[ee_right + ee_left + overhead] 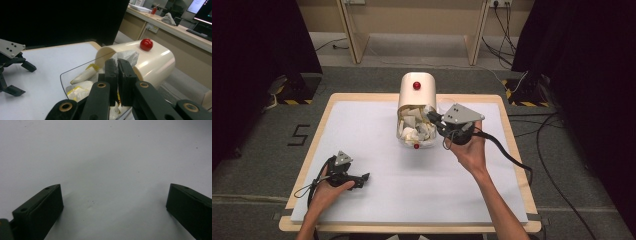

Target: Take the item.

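A cream domed bin [417,92] with a red knob [416,85] stands at the table's far middle. Its clear front tub [416,137] holds crumpled white and yellow wrappers [83,76]. My right gripper [432,116] hovers at the tub's right rim, just before the dome's opening. Its jaws [118,62] are shut on a piece of crumpled white paper [127,55] that stands up in front of the dome [152,62]. My left gripper [361,179] rests low over the table's near left. Its jaws [113,202] stand wide open above bare white surface with nothing between them.
The white mat [382,200] covers a wood-edged table [507,115]. Black curtains [257,50] hang on both sides and cables [537,145] run over the floor at the right. My left gripper [15,65] also shows far off in the right gripper view.
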### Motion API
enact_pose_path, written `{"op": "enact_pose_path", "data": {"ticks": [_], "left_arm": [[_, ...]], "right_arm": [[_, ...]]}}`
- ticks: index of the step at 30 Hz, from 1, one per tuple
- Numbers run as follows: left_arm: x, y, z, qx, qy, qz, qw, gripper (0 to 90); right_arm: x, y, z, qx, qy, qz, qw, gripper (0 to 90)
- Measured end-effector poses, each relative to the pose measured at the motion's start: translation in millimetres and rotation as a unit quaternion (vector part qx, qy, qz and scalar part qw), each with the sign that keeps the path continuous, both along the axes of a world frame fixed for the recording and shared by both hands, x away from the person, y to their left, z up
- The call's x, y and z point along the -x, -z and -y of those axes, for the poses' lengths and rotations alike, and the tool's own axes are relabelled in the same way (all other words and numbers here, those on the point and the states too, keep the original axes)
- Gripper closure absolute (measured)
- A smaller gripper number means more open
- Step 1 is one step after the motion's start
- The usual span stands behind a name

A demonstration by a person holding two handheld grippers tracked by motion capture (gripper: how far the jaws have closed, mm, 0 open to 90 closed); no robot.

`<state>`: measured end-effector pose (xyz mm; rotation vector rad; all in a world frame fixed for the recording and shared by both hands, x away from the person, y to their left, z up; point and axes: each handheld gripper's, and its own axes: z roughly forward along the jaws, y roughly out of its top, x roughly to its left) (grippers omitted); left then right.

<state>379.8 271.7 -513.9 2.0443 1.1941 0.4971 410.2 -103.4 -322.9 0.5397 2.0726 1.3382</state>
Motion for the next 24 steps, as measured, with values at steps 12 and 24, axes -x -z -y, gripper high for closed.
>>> {"op": "enact_pose_path", "data": {"ticks": [12, 24], "left_arm": [[0.0, 0.0, 0.0, 0.0, 0.0, 0.0, 1.0, 0.0], [0.0, 0.0, 0.1, 0.001, -0.001, 0.0, 1.0, 0.0]], "right_arm": [[2.4, -12.2, 25.8, -0.021, 0.024, 0.009, 0.9994, 86.8], [-9.8, -10.6, 49.8, -0.038, 0.059, 0.006, 0.9975, 86.7]]}}
